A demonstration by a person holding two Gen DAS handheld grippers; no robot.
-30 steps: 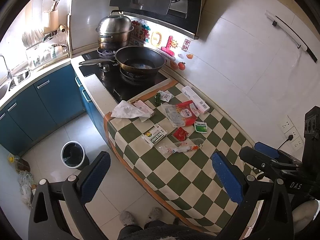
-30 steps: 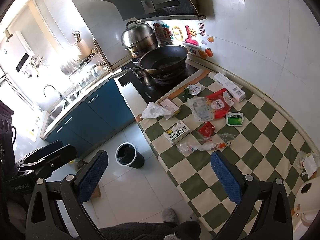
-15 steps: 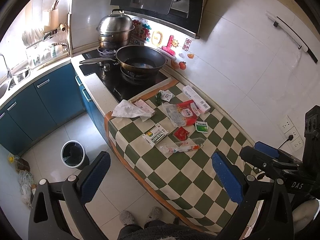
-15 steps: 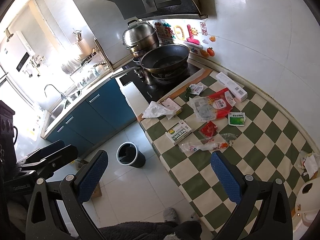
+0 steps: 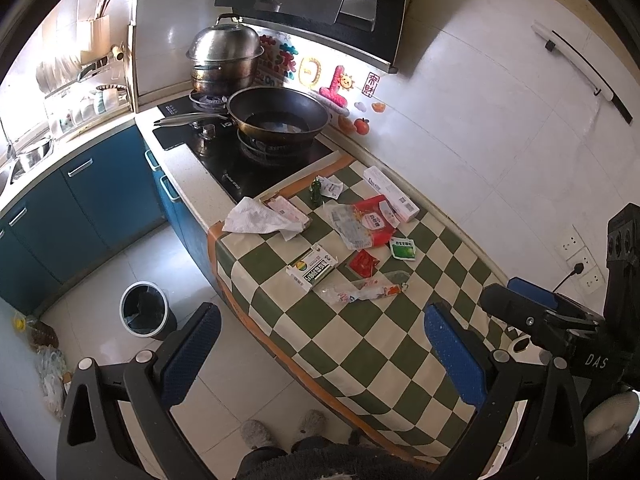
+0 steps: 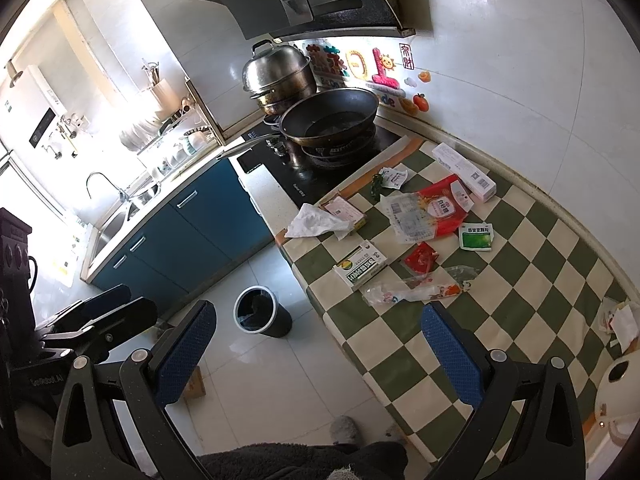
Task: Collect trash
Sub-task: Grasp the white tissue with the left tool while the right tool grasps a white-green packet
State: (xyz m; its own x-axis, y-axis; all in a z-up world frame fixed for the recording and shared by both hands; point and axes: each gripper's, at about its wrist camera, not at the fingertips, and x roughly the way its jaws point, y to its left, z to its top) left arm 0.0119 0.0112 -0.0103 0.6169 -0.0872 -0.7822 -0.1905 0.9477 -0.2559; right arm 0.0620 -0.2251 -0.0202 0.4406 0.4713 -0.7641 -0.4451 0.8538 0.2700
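Note:
Trash lies on a green-and-cream checkered counter cloth (image 5: 384, 344): a crumpled white tissue (image 5: 256, 218), a green-and-white box (image 5: 312, 267), a red sachet (image 5: 363, 263), a clear wrapper (image 5: 360, 290), a green sachet (image 5: 403, 249), a red-and-clear bag (image 5: 366, 224) and a long white box (image 5: 390, 188). A black bin (image 5: 146, 314) stands on the floor beside the counter; it also shows in the right wrist view (image 6: 260, 312). My left gripper (image 5: 320, 356) is open and empty, high above the counter's near edge. My right gripper (image 6: 316, 354) is open and empty, likewise high.
A wok (image 5: 276, 118) and a steel steamer pot (image 5: 224, 62) sit on the hob behind the cloth. Blue cabinets (image 5: 80, 200) and a sink (image 6: 120, 216) run along the left. More wrappers (image 6: 620, 320) lie at the counter's near right. The person's slippers (image 5: 280, 432) stand below.
Both grippers have drifted slightly; the view of the counter shifted a little. Nothing was taken hold of or moved on the cloth.

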